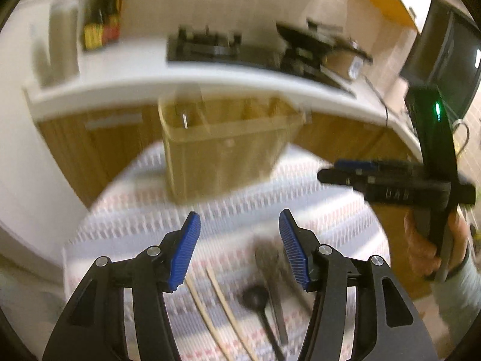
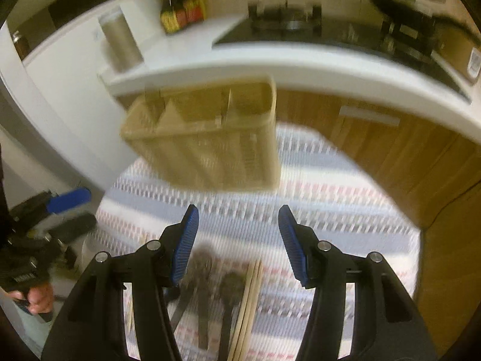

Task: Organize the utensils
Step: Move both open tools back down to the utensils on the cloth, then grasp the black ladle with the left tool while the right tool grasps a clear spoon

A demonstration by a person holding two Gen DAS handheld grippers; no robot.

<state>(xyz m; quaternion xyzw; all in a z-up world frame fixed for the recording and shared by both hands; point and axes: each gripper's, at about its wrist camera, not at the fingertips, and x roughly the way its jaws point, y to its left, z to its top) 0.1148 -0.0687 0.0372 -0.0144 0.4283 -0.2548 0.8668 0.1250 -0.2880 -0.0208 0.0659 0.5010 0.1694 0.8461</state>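
Observation:
A tan utensil holder [image 1: 222,147] with several compartments stands at the far side of a table under a patterned cloth [image 1: 315,210]. On the cloth near me lie two wooden chopsticks [image 1: 216,294], a black spoon [image 1: 255,299] and a dark flat utensil [image 1: 269,264]. My left gripper [image 1: 239,249] hovers open above them with nothing between its blue pads. In the right wrist view the holder [image 2: 210,144] is ahead, and dark utensils [image 2: 204,270] and chopsticks [image 2: 251,297] lie below my open, empty right gripper [image 2: 237,243]. Each gripper also shows in the other's view, hand-held: the right gripper [image 1: 339,171] and the left gripper [image 2: 73,212].
Behind the table runs a white counter [image 1: 180,87] over wooden cabinets [image 2: 390,156]. On it are a gas stove [image 1: 207,46], a dark pan [image 1: 303,39], sauce bottles [image 2: 180,9] and a white kettle [image 1: 57,33]. Both views are motion-blurred.

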